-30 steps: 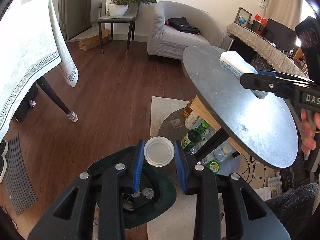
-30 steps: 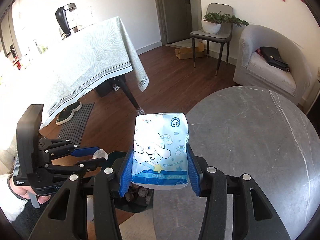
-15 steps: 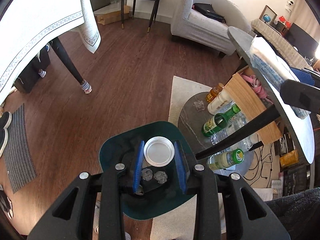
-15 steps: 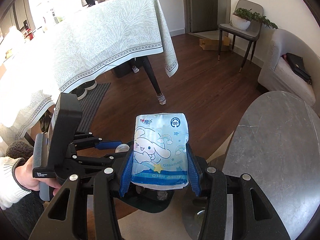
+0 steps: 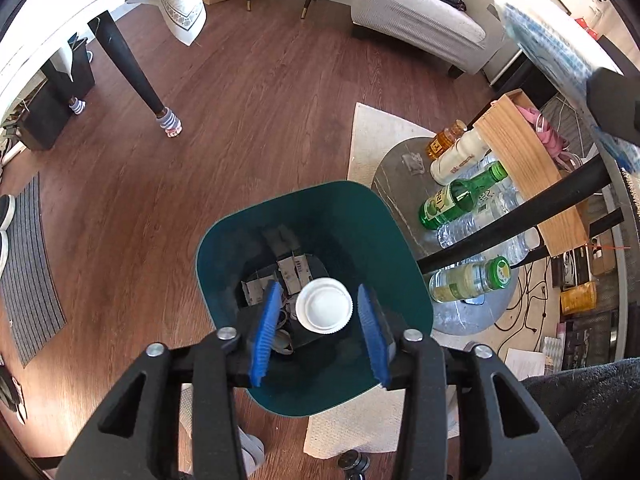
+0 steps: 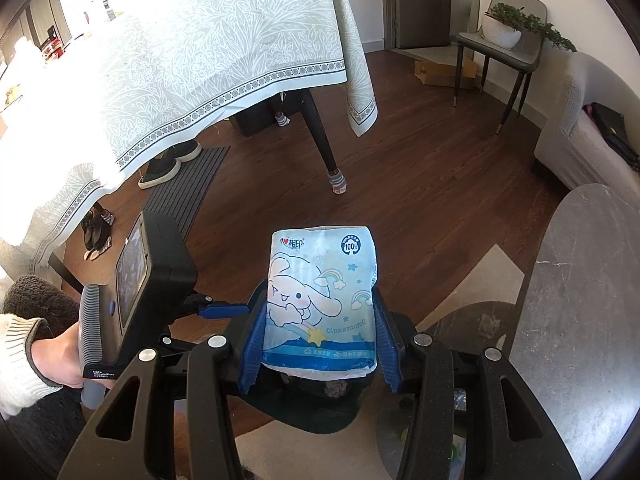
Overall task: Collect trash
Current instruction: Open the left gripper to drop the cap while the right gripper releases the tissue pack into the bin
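Observation:
My left gripper [image 5: 318, 308] is open right above the dark green trash bin [image 5: 372, 220]. A white plastic lid [image 5: 324, 305] lies between its blue pads, touching neither, over scraps in the bin. My right gripper [image 6: 320, 328] is shut on a blue-and-white tissue pack [image 6: 320, 300] with a cartoon dog, held upright above the bin's near rim [image 6: 304, 420]. The pack also shows at the top right of the left wrist view [image 5: 548, 44]. The left gripper's body [image 6: 152, 280] shows at the left in the right wrist view.
A low round stone shelf [image 5: 394, 160] right of the bin carries several bottles [image 5: 460, 200] and a crumpled tissue [image 5: 414, 160]. A round grey tabletop [image 6: 580, 300] stands at the right. A cloth-covered dining table [image 6: 180, 60], its dark leg [image 5: 132, 68], an armchair [image 5: 432, 16] and a floor mat [image 5: 28, 272] surround.
The left gripper has lowered over the bin and its jaws have opened, letting go of the white lid. The right gripper has carried the tissue pack off the round table toward the bin.

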A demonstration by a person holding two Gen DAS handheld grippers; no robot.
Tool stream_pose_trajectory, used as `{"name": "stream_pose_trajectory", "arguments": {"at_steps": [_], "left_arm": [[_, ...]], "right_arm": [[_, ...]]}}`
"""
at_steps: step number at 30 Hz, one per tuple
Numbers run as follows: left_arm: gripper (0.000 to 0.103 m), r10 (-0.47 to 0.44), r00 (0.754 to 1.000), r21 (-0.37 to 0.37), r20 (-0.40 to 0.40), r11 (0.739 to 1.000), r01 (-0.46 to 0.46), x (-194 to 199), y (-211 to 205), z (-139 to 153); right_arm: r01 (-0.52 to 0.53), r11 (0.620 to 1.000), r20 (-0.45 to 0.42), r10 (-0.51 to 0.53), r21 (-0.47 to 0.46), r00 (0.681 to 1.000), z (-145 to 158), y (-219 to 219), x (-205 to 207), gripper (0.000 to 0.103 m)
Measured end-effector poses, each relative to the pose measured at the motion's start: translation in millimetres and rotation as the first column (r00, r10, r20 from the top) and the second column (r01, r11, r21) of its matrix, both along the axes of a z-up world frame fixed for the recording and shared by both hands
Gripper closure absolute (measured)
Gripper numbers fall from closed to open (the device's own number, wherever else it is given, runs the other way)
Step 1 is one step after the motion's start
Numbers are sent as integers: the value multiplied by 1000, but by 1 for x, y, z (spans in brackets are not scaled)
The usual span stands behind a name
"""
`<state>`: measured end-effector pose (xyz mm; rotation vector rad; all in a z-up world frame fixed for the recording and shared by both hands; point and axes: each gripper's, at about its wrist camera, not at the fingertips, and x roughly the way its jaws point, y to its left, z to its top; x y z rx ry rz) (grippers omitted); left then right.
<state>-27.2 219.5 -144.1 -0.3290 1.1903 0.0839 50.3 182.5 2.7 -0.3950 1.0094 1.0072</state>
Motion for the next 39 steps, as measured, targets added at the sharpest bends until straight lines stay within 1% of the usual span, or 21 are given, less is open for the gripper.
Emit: {"name": "stream_pose_trajectory", "arguments": {"at_steps": [3, 9, 16, 22, 26, 30, 32, 36, 39], "left_arm": [[58, -7, 1000, 17, -2, 1000, 7, -3, 1, -1], [57, 28, 999, 16, 28, 999, -29, -12, 16, 7], [57, 68, 994, 29, 89, 997, -71, -20, 31, 27], [58, 83, 986, 38, 142, 995, -89, -24, 39, 45], [63, 85, 980, 41, 178, 995, -94, -25, 41, 59], [64, 87, 972, 38, 220, 994, -98, -26, 43, 75], [68, 85, 968, 40, 236, 994, -97, -27, 44, 82], [71, 87, 962, 35, 261, 994, -100, -27, 46, 93], [72, 92, 956, 28, 277, 994, -104, -28, 46, 100]], "right_arm": [[-9, 1000, -2, 9, -15, 1000, -6, 7, -1, 54], [-21, 998, -19, 20, -63, 1000, -26, 21, -3, 54], [-42, 992, -42, 37, -115, 998, -48, 35, -9, 54], [-61, 984, -71, 49, -166, 996, -70, 42, -11, 54], [-84, 976, -94, 66, -200, 993, -86, 45, -15, 54], [-101, 966, -110, 76, -238, 991, -102, 44, -19, 54], [-110, 960, -117, 83, -256, 990, -107, 44, -21, 54], [-127, 948, -125, 94, -292, 988, -117, 43, -25, 53], [-145, 934, -145, 102, -326, 984, -124, 43, -28, 47]]}}
